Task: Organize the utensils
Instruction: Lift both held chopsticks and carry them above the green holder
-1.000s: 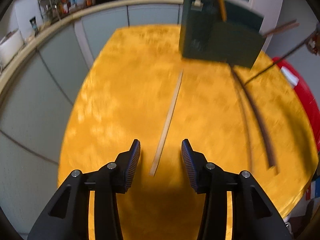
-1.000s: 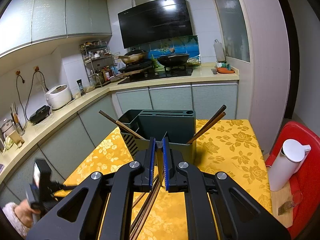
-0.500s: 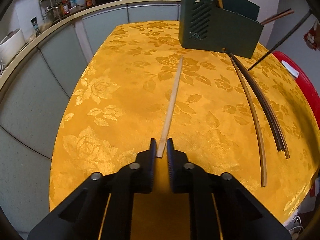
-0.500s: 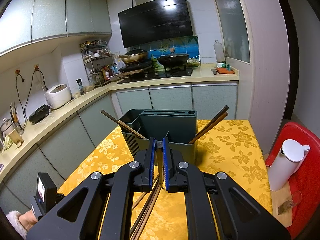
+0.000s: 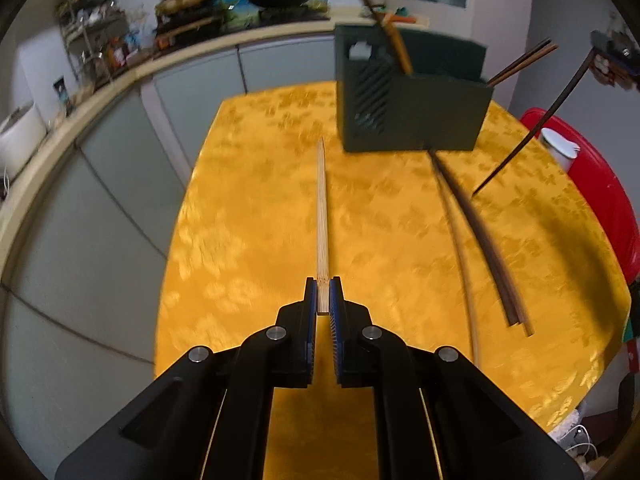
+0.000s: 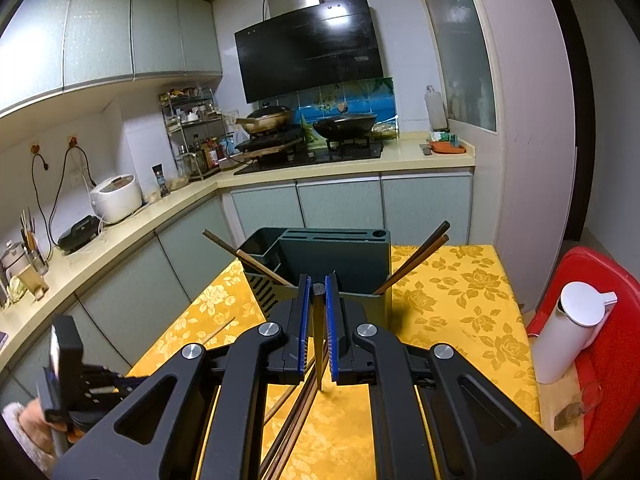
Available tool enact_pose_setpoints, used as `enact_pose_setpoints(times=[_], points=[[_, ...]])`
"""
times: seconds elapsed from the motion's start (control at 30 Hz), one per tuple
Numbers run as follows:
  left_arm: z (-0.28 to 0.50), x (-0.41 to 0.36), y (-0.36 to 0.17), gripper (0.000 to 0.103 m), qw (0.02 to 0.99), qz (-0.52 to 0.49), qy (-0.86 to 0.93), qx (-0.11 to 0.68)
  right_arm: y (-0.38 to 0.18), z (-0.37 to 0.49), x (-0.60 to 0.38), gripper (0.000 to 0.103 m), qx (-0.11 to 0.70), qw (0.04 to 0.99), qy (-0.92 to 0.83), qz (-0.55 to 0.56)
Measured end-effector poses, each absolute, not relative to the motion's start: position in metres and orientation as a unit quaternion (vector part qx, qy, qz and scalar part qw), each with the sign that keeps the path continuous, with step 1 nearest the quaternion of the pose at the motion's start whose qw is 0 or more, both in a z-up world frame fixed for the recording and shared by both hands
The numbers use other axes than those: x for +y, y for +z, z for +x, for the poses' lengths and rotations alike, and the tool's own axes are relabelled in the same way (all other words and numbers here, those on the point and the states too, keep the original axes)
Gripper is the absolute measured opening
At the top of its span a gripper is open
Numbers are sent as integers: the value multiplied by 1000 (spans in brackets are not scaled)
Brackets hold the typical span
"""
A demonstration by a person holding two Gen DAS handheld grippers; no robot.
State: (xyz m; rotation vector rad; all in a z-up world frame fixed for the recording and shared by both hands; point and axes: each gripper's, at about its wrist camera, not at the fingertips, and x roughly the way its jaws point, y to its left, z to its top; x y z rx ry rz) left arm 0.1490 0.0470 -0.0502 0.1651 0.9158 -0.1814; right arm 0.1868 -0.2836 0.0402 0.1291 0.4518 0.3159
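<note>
My left gripper [image 5: 323, 296] is shut on the near end of a pale bamboo chopstick [image 5: 322, 208]. The stick is lifted off the yellow tablecloth [image 5: 248, 240] and points at the dark green utensil holder [image 5: 412, 112]. In the right wrist view the left gripper [image 6: 80, 376] shows at the lower left, in a hand. My right gripper [image 6: 317, 292] is shut on a dark chopstick [image 6: 319, 344], held in the air before the holder [image 6: 336, 256]. That dark stick [image 5: 532, 136] also slants at the right of the left wrist view. Other chopsticks [image 6: 416, 260] lean out of the holder.
Two dark chopsticks [image 5: 480, 240] and a pale one [image 5: 466, 264] lie on the cloth right of centre. A white jug [image 6: 572, 332] stands on a red seat [image 6: 616, 288] beside the table's right edge. Grey-green kitchen cabinets [image 5: 120, 160] run along the left and back.
My left gripper has shut on the pale chopstick's near end and raised it off the cloth. The right gripper has kept still with its dark chopstick.
</note>
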Motion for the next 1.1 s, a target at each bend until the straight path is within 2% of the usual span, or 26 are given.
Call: enact_pose_setpoints(times=[0.3,0.57,1.1], points=[[163,31,-29,6,877,91,-117,457,49,184,-288,8,211,963,158,61],[173,18,-8,6,886,97,-133,434,62,187,-285,8,199,964,165,59],[195,-24,122,6,894,132,-218,369,135,220,-291,8,159,974,159,34]])
